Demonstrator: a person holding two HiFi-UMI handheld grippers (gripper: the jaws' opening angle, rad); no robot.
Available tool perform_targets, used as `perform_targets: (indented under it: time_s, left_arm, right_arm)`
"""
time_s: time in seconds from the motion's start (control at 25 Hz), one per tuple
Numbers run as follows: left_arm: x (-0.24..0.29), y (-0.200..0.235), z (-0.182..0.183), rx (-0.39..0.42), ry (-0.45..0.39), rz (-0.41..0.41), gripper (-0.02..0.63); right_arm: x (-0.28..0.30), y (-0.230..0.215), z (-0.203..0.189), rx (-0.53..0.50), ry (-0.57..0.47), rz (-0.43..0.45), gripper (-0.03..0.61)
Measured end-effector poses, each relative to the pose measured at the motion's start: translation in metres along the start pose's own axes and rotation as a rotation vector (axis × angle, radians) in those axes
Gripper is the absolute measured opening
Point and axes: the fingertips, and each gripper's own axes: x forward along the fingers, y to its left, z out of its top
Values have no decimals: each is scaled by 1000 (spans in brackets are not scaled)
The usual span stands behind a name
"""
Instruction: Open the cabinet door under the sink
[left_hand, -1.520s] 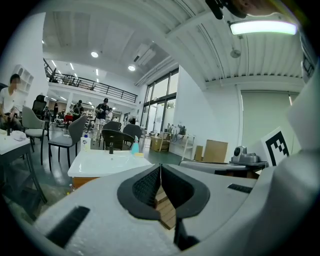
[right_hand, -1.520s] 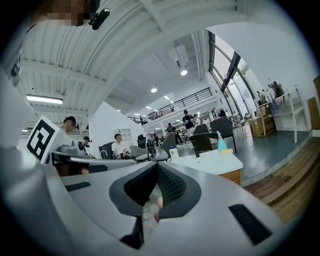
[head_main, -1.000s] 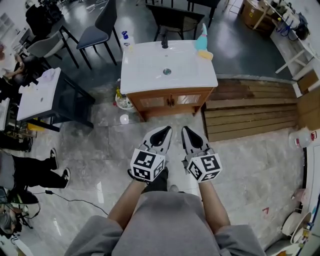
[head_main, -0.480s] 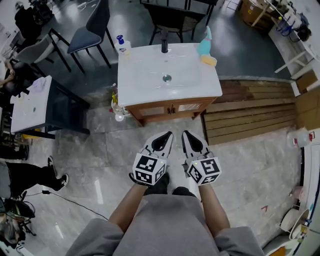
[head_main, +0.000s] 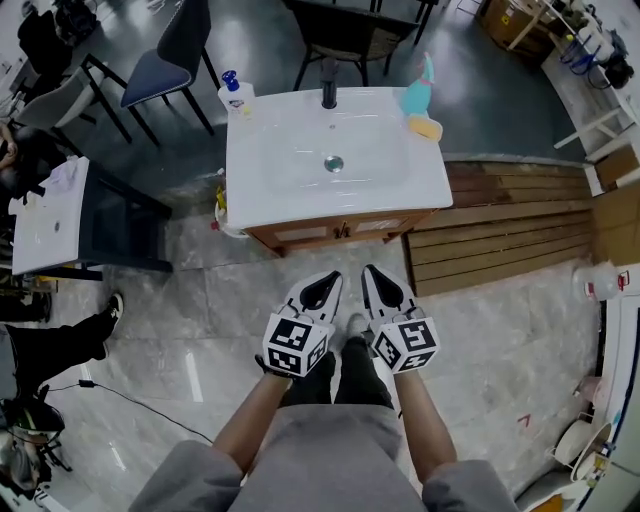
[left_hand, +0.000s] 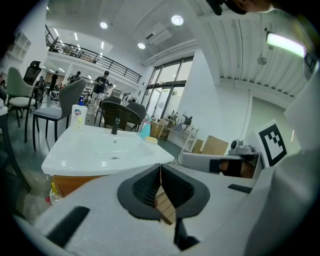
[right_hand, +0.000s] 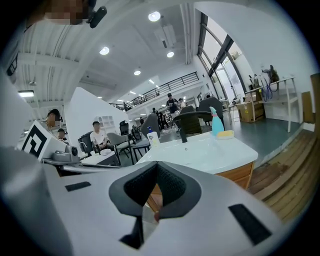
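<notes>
Closer to the brown wooden sink cabinet (head_main: 300, 236) now, the left gripper (head_main: 322, 286) and right gripper (head_main: 371, 280), both shut and empty, may just bump its door handles (head_main: 341, 231).

Brown wooden cabinet door (head_main: 300, 234) under the white sink (head_main: 280, 190), shut and upright, facing the near side; largely hidden beneath the basin's overhang, small dark handles (head_main: 341, 231) at the middle seam

Bright ceiling lights, sharp, fisheye-warped edges
</notes>
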Motion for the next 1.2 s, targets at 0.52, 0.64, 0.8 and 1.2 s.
perform_targets:
  time_s: [0.52, 0.64, 0.8, 1.2]
  left_arm:
    - [69, 42, -32, -62, 34, 100, 14]
    - [81, 51, -37, -68, 35, 128, 14]
    - [93, 61, -50, -71, 46, 167, 14]
    - [116, 88, -94, -55, 57, 185, 14]
  right_arm:
    - [63, -62, -37, 38, 84, 74, 8]
    - [75, -70, -44, 45, 95, 100, 8]
    - [87, -80, -61, 68, 121, 123, 8]
    - [105, -105, -110, 126, 116, 96, 9]
